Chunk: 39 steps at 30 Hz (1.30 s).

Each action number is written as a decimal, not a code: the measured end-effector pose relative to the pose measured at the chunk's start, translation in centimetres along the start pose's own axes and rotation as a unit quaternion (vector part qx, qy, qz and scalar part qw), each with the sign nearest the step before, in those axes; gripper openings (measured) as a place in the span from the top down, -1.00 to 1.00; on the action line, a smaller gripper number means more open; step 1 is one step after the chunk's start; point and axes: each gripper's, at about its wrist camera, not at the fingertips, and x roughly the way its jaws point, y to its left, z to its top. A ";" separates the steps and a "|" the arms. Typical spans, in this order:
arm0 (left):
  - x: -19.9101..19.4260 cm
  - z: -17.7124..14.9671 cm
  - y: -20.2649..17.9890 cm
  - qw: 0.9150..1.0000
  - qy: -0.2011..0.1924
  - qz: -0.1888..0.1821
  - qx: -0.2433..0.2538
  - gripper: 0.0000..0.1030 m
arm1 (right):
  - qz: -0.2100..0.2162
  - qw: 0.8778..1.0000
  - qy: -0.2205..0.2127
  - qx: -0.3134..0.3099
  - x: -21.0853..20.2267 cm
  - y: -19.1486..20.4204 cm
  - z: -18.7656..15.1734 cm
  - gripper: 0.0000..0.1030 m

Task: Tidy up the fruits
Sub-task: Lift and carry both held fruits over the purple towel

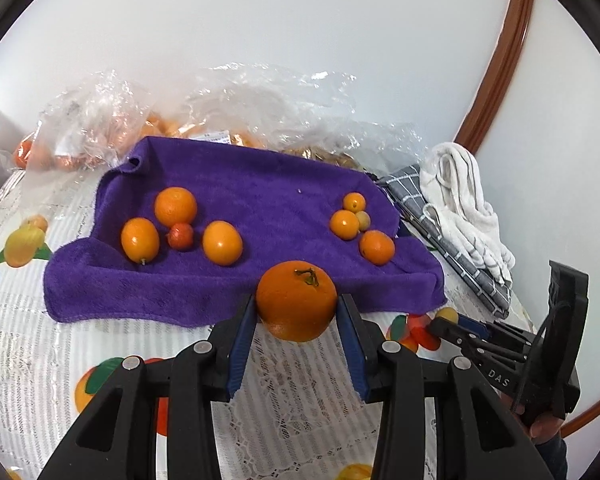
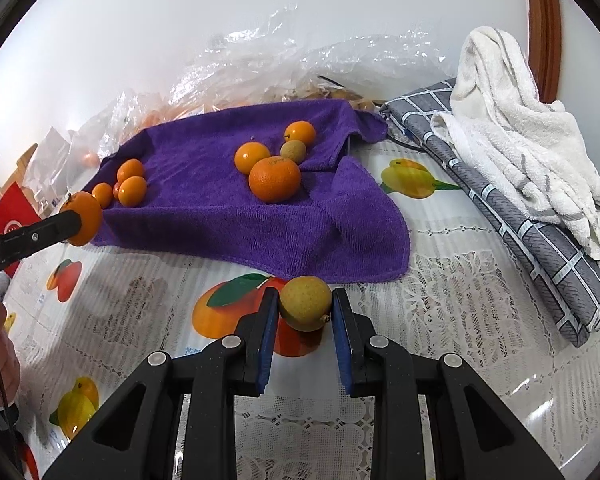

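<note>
**Two fruits in the tongs, eight already sorted on the cloth**

Eight fruits lie on the purple cloth [image 1: 236,216] in two clusters, and that sorting looks like the finished part of the job. Seen from the left wrist, the cluster at 9 o'clock on the cloth holds three orange fruits and a small red one [image 1: 181,236]. The cluster at 3 o'clock holds three orange fruits and a small pale brownish one [image 1: 363,221], all touching or just beside one another.

The left tongs [image 1: 296,308] are clamped on a large orange [image 1: 296,300], stem up, at the near edge of the cloth at 6 o'clock; whether it rests on the cloth or hangs just above it I cannot tell. The right tongs [image 2: 305,308] grip a yellow-green fruit [image 2: 306,308] over the patterned surface [image 2: 440,300], just short of the cloth's near edge.

What is left, as I judge it: both held fruits need placing, the orange probably with one of the orange groups and the yellow-green one perhaps near the pale fruit at 3 o'clock. More orange fruit shows inside the clear plastic bags [image 1: 100,128] at 11 o'clock behind the cloth; if those count, the task is perhaps only midway. The white towel [image 2: 520,128] and grey checked cloth [image 2: 540,240] at 2 o'clock play no part.
</note>
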 end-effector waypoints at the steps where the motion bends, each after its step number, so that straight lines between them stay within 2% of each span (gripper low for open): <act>1: -0.1 0.1 0.1 1.000 -0.003 0.000 -0.002 0.24 | 0.002 1.000 -0.002 0.000 -0.1 0.0 0.0 0.49; 14: -1.2 0.9 1.6 0.999 -0.027 0.030 -0.023 0.24 | 0.013 0.999 -0.024 0.018 -1.0 -0.7 -0.2 0.49; 24: -1.5 1.1 1.8 0.997 -0.042 0.062 -0.015 0.24 | 0.015 0.999 -0.034 0.031 -1.4 -1.0 -0.3 0.49; 39: -1.3 1.2 3.2 0.996 -0.042 0.071 -0.032 0.24 | 0.022 0.999 -0.032 0.024 -2.1 -0.3 0.2 0.49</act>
